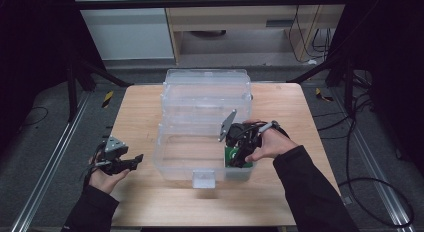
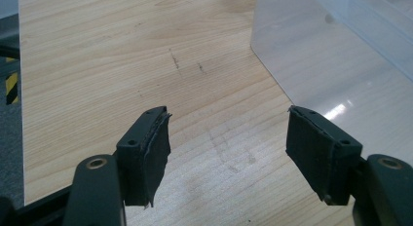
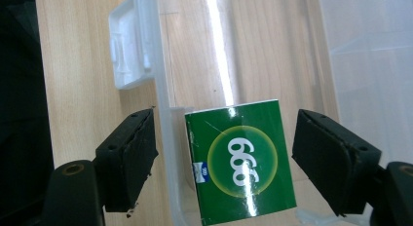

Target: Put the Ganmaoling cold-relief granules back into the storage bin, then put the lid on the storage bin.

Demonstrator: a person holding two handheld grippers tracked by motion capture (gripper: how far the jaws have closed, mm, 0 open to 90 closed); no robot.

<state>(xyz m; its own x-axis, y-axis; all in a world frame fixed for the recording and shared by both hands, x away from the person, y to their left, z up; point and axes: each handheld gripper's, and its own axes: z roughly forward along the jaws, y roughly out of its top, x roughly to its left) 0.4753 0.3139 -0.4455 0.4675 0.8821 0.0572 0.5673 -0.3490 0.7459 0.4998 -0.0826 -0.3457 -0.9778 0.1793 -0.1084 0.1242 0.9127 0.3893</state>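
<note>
A small green box [image 3: 241, 162] with white digits in a yellow circle lies inside a clear plastic bin [image 1: 167, 142], in its front right corner [image 1: 231, 154]. My right gripper [image 3: 225, 119] hangs open over that corner. One jaw stands outside the bin's front wall and the other inside, and neither touches the box. In the high view the right gripper [image 1: 241, 153] points down into the bin. My left gripper [image 1: 134, 161] is held open and empty just above the wooden table [image 1: 140, 107], left of the bin. The left gripper [image 2: 227, 114] has bare wood between its jaws.
The bin's clear lid [image 1: 207, 87] stands tilted back behind it. A white latch [image 1: 204, 178] hangs at the middle of the bin's front wall, also visible as the latch [image 3: 129, 46] beyond the right jaws. The bin's side wall [image 2: 331, 65] is close to the left gripper.
</note>
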